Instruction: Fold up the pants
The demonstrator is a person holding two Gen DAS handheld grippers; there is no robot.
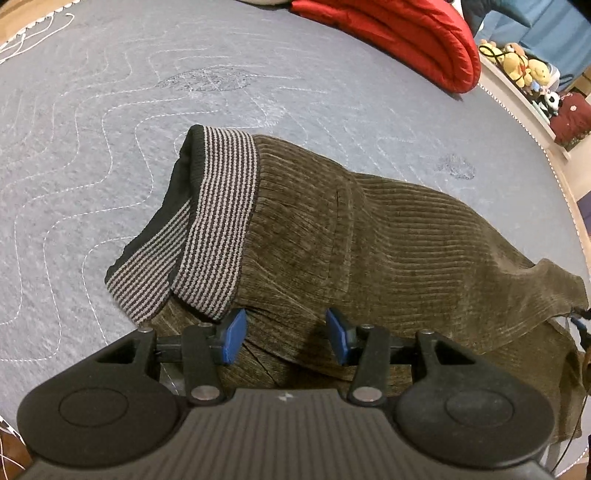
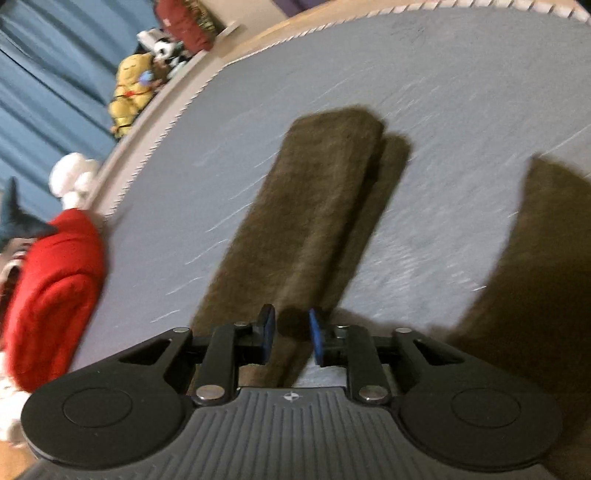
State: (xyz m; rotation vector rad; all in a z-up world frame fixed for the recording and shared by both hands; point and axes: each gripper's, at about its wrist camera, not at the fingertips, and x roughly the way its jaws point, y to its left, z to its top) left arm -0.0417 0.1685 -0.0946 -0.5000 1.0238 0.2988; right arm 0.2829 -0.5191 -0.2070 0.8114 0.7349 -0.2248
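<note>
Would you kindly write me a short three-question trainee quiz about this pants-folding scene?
1. True or false: the left gripper is open above the pants.
2. What pattern does the waistband show?
A) stripes B) dots C) plain
3. What red item lies at the far edge of the grey mat?

Key:
1. True; its blue fingers stand apart.
2. A.
3. A folded red quilted blanket.

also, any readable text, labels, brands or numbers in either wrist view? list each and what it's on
None readable.
Left gripper: a small pale mark on its ribbed body, a symbol rather than text.
Right gripper: a small crosshair mark on its body, no letters.
Dark red bag on the side shelf: a small pale round patch, too small to read.
Pants, striped waistband: no tag or label visible.
</note>
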